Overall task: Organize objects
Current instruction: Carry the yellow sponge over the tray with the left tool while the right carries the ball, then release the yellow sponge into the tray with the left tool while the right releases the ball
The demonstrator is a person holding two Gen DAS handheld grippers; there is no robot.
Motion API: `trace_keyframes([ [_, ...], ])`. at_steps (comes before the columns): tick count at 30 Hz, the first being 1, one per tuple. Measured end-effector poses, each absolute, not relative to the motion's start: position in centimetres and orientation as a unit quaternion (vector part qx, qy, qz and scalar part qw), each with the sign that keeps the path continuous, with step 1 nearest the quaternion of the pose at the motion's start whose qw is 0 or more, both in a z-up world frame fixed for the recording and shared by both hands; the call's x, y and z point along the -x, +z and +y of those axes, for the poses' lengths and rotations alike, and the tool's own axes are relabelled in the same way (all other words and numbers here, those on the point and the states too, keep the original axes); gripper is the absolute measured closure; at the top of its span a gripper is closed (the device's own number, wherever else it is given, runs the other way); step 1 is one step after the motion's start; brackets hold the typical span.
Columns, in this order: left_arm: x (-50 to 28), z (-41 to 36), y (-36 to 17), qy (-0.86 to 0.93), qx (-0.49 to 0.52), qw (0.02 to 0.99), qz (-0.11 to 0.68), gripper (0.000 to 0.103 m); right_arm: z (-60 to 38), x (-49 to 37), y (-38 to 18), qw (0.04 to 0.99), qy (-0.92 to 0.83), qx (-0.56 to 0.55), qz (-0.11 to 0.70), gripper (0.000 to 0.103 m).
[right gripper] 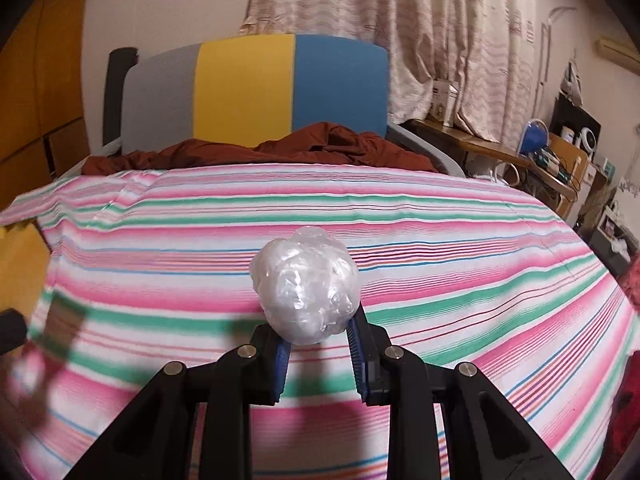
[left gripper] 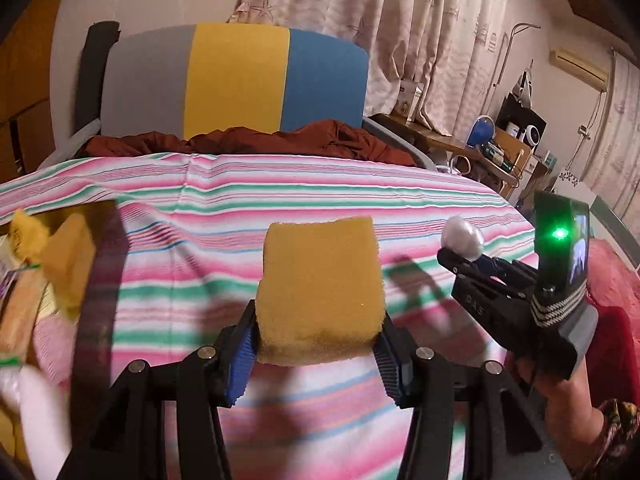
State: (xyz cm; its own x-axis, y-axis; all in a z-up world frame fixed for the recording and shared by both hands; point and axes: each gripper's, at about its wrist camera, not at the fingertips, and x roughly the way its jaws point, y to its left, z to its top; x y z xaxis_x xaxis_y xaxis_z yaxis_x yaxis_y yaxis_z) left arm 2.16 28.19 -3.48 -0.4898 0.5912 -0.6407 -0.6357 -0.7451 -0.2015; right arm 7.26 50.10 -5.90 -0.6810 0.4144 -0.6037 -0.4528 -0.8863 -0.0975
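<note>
While it hangs above the striped cloth (left gripper: 320, 192), left gripper (left gripper: 316, 344) clamped on yellow sponge (left gripper: 318, 288), right gripper (right gripper: 318, 340) on plastic ball (right gripper: 306, 288)

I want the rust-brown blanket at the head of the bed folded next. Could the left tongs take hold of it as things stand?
Probably not yet. The left tongs are shut on the yellow sponge, so they have no free grip. Otherwise the striped sheet up to the rust-brown blanket lies bare.

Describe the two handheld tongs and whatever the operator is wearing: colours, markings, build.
Both tongs are black linkage frames with silver pivot pins and ribbed blue pads. The right tongs carry embossed lettering on the body, a black-and-white striped strap and a small screen unit with a green light. A dark, multicoloured patterned sleeve shows at that wrist.
</note>
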Motion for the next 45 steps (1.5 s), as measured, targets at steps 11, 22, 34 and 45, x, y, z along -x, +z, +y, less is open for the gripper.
trace_keyframes([
  [11,-5.1,21.2,-1.8,0.875,0.343,0.342,0.004,0.050,43.1,-9.6,-4.1,0.173,0.936,0.305,0.042,0.076],
  [22,-3.7,12.5,-0.9,0.898,0.341,0.275,-0.045,0.050,32.8,-8.9,-0.5,0.051,0.959,0.275,0.049,0.076],
  [34,3.4,2.5,-0.2,0.907,0.361,0.195,-0.093,0.049,21.8,-6.2,0.9,-0.090,0.950,0.294,0.053,0.076],
  [45,8.4,-0.5,-4.1,0.872,0.445,0.170,-0.117,0.047,14.9,-2.9,-2.1,-0.152,0.920,0.358,0.053,0.076],
])
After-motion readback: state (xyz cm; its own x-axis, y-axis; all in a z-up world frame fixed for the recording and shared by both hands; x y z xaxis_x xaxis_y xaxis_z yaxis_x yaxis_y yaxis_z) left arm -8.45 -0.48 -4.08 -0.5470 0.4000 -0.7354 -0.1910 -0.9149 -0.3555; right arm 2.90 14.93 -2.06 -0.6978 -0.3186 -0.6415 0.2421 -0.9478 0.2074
